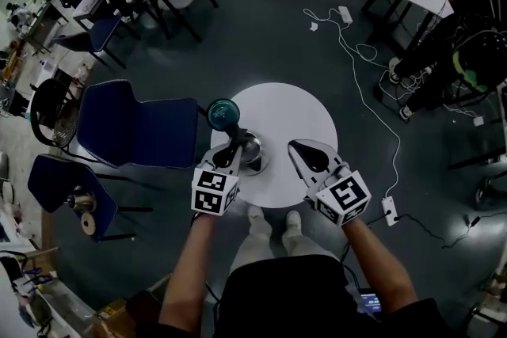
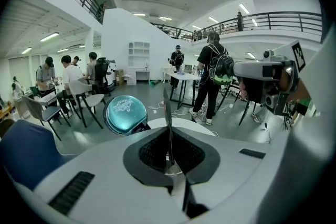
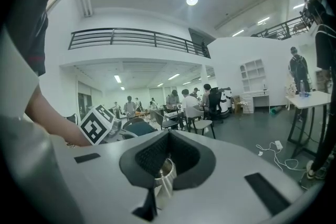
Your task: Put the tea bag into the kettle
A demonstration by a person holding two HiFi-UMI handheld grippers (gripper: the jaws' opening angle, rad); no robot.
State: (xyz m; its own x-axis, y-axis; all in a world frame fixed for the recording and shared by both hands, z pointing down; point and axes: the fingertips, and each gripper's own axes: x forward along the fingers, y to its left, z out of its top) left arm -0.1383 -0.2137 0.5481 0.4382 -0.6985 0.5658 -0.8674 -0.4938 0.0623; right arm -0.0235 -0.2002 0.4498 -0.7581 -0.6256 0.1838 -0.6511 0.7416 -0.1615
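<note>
the left hand-held gripper (image 2: 168, 130), clamped on the tea bag (image 2: 167, 107), should be centred over the kettle (image 1: 255, 153) before release.

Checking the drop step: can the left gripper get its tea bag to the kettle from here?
Probably yes. The left gripper, shut on the tea bag, hangs right at the kettle with nothing between; the right gripper, shut on a metal piece, stands clear beside.

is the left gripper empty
No, the left gripper is shut on a thin flat piece, seemingly the tea bag, standing upright between its jaws.
</note>
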